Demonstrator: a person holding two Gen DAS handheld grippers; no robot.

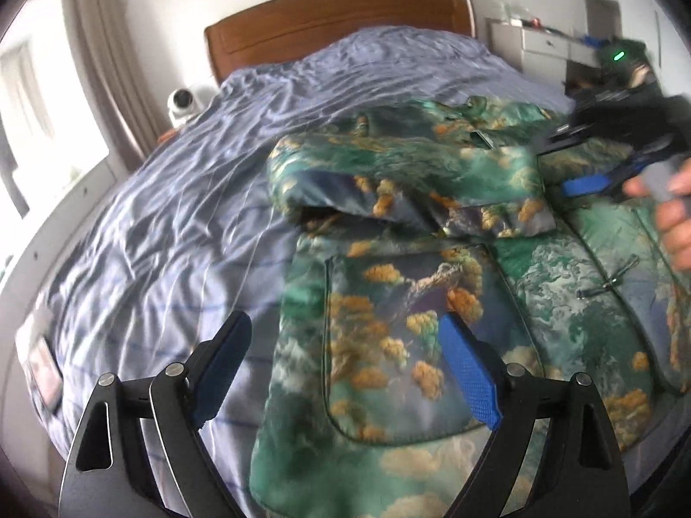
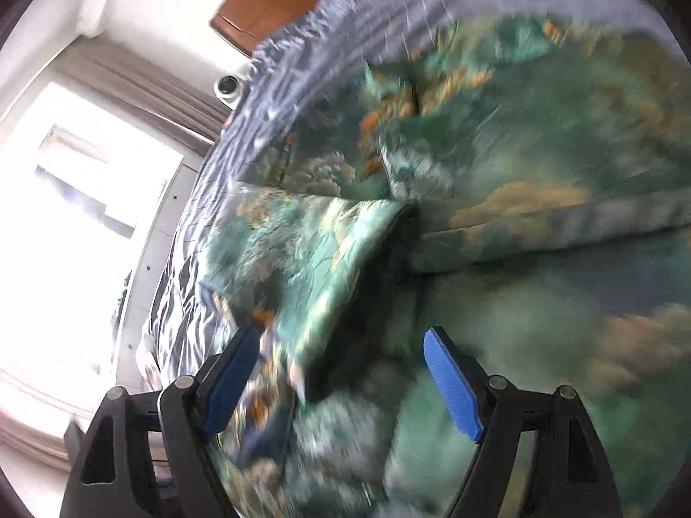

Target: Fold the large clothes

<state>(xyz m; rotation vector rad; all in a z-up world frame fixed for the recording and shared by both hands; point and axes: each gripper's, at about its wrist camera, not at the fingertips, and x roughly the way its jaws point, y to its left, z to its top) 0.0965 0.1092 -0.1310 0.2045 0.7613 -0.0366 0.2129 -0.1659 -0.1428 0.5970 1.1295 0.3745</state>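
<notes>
A padded jacket (image 1: 414, 315) printed with green mountains, orange trees and pale clouds lies spread on a bed (image 1: 172, 198), toward the bed's right side and near foot edge as the left wrist view shows it. One sleeve (image 1: 401, 172) is folded across the chest, and a large patch pocket (image 1: 388, 345) faces up on the near panel. The bed is covered by a wrinkled blue-grey striped sheet, with a brown wooden headboard (image 1: 337, 17) at the far end. The left tongs (image 1: 345, 358) hover over the jacket's near left edge with jaws wide apart and nothing between the blue pads. The right tongs (image 2: 341, 371), held by a hand (image 1: 676, 224), also stand wide apart above a raised fold of the jacket; that view is blurred, and no cloth looks pinched. A small white dome camera (image 1: 183, 103) sits beside the bed's left edge near the headboard, below a beige curtain (image 1: 99, 64) at a bright window.
</notes>
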